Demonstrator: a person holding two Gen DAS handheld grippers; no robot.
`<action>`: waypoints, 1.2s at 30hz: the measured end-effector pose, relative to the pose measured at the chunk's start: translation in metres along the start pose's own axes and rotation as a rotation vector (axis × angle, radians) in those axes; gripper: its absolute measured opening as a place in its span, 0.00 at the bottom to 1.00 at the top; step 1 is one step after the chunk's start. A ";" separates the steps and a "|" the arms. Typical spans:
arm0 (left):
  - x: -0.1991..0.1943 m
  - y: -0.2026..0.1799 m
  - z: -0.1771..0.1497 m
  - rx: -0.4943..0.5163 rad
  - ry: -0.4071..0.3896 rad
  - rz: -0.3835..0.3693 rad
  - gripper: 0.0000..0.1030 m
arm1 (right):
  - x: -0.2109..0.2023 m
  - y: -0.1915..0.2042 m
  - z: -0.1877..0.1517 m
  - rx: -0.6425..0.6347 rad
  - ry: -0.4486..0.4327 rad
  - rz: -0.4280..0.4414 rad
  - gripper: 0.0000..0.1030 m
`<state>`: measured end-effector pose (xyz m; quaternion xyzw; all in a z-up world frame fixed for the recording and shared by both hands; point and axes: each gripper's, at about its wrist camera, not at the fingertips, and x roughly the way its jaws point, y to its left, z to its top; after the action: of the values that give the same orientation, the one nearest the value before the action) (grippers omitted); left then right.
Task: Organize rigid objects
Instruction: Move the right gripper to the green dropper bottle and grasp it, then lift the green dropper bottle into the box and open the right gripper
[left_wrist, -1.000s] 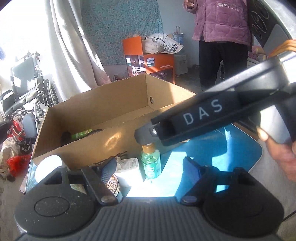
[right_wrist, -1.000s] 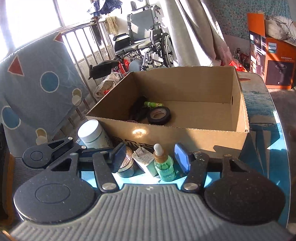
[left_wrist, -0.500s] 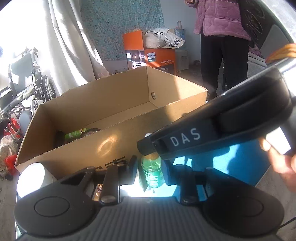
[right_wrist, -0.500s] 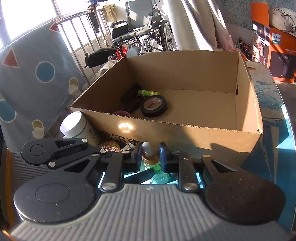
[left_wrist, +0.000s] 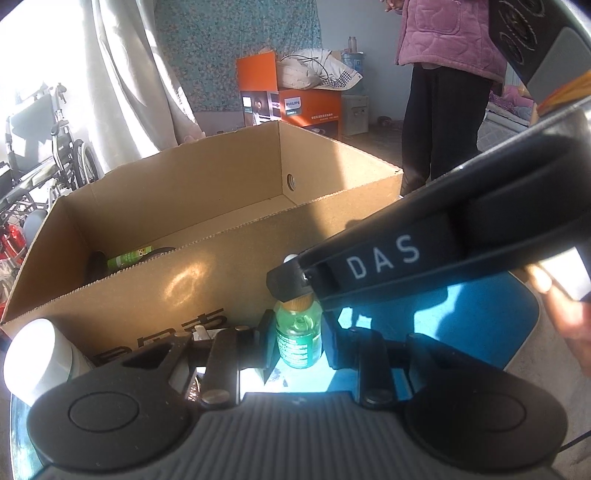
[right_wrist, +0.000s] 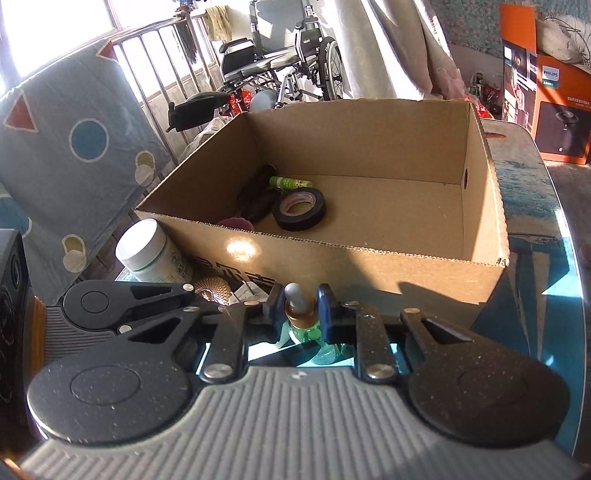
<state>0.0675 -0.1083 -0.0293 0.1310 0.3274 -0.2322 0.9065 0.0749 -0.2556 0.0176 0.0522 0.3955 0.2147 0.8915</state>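
A small green dropper bottle (left_wrist: 298, 339) stands upright on the blue table in front of an open cardboard box (left_wrist: 207, 280). My left gripper (left_wrist: 296, 341) is shut on the bottle's body. My right gripper (right_wrist: 298, 312) is shut on the same bottle's neck and cap (right_wrist: 295, 308), and its black arm crosses the left wrist view (left_wrist: 424, 251). The box (right_wrist: 369, 269) holds a black tape roll (right_wrist: 299, 208), a green tube (right_wrist: 290, 181) and dark items (right_wrist: 255, 199).
A white-lidded jar (right_wrist: 147, 251) stands by the box's left front corner, with a round woven item (right_wrist: 212, 288) and a small white box beside it. A person in a pink jacket (left_wrist: 443, 92) stands beyond the table. A wheelchair (right_wrist: 280, 66) stands behind the box.
Both grippers went from open to shut on the dropper bottle: the left on its body, the right on its neck. Both moved in toward the box.
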 end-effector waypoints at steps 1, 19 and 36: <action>-0.001 -0.001 0.000 -0.002 0.001 -0.011 0.27 | -0.001 -0.001 -0.001 0.002 0.002 0.000 0.17; 0.021 -0.012 -0.010 0.052 0.024 -0.040 0.32 | -0.012 -0.003 -0.010 -0.037 0.054 -0.027 0.20; 0.011 -0.021 -0.016 0.070 -0.002 -0.026 0.32 | -0.011 -0.005 -0.010 -0.040 0.060 -0.037 0.20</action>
<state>0.0558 -0.1234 -0.0507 0.1582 0.3196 -0.2555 0.8986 0.0628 -0.2652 0.0167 0.0208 0.4186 0.2075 0.8839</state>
